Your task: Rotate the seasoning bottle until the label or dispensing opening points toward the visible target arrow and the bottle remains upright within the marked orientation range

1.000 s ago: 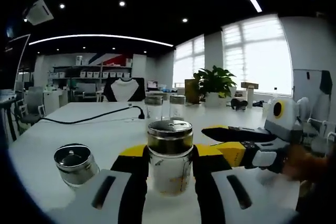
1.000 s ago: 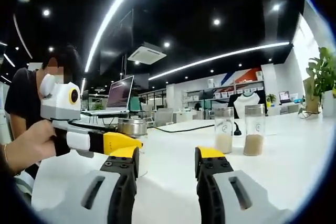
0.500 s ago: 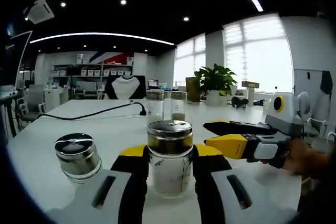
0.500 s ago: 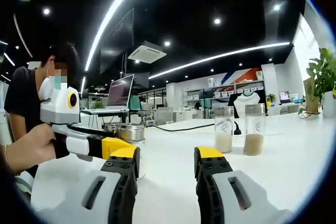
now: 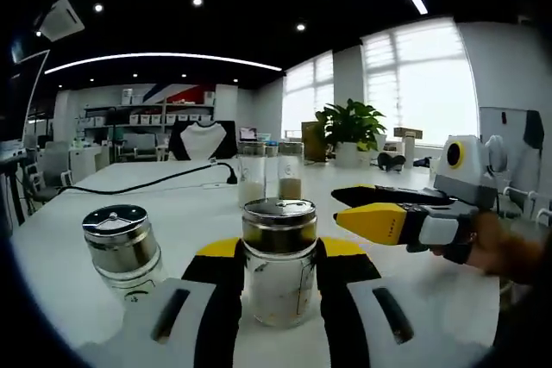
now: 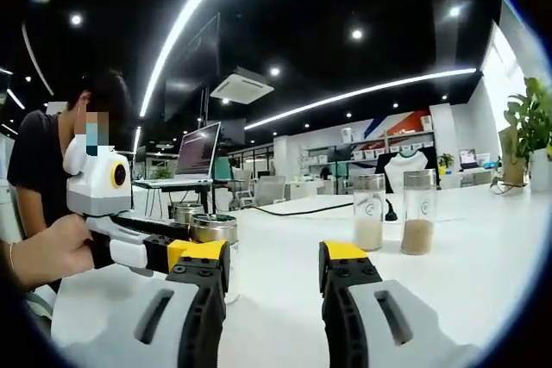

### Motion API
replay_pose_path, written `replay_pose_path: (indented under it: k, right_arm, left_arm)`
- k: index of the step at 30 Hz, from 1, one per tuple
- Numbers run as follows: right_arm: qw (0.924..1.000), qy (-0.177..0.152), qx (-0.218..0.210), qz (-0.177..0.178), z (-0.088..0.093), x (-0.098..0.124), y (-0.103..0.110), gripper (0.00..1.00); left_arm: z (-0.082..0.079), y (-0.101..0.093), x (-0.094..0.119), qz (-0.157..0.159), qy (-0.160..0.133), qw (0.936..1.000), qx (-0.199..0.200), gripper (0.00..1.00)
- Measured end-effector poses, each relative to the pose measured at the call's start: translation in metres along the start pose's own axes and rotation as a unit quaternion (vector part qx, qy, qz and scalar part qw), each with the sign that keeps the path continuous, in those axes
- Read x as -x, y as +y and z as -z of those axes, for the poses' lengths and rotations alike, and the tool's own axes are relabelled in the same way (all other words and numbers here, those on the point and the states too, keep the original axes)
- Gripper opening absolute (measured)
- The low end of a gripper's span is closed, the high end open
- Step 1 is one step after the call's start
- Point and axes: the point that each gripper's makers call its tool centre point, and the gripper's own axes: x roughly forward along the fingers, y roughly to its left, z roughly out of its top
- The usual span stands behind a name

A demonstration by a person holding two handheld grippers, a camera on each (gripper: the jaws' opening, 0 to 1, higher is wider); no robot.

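Left gripper view: left gripper (image 5: 279, 277) clenched on the seasoning bottle (image 5: 278, 260), one yellow-tipped jaw on either side of the glass body, bottle standing on the white table (image 5: 69, 239) straight ahead. Long axis vertical, steel lid (image 5: 279, 209) level on top, so upright as far as can be told. Pale label patch on the side turned toward the camera, faint and hard to read; dispensing holes too small to make out. No target arrow or marked range visible on the tabletop, so impossible to tell how much turn is left; judged mid-rotation, grip secured, final heading unconfirmed, release not yet done.

Beside it on the left, apart from the jaws, a second steel-capped jar (image 5: 122, 246). Farther back, two tall glass shakers (image 5: 269, 174) standing side by side, near a black cable (image 5: 138, 185). Right gripper (image 5: 384, 217) entering from the right, held in a hand (image 5: 496, 247), hovering near the bottle without touching.

Right gripper view: right gripper (image 6: 272, 260) released, jaws spread with nothing between them, aimed over bare table (image 6: 483, 256) toward the tall shakers (image 6: 394, 213).
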Motion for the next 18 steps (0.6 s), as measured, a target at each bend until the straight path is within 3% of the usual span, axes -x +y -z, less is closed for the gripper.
replay_pose_path:
  k: [7,9,13,18]
  right_arm:
    - [1.0000,0.002,0.000,0.000,0.0013,-0.0007,0.0006,0.40]
    - [1.0000,0.003,-0.001,-0.001,0.0014,-0.0010,0.0009,0.40]
    - [1.0000,0.004,0.002,-0.002,0.0020,-0.0013,0.0021,0.40]
    - [1.0000,0.005,0.001,-0.001,0.0023,-0.0016,0.0016,0.40]
  left_arm:
    - [0.0004,-0.0009,-0.0003,0.001,0.004,0.9999,-0.012,0.35]
    - [0.0016,0.0010,-0.0011,-0.010,0.020,0.9991,-0.037,0.35]
    - [-0.0003,-0.0013,-0.0012,-0.010,0.020,0.9985,-0.049,0.35]
    - [-0.0012,-0.0013,-0.0001,-0.009,0.015,0.9989,-0.044,0.35]
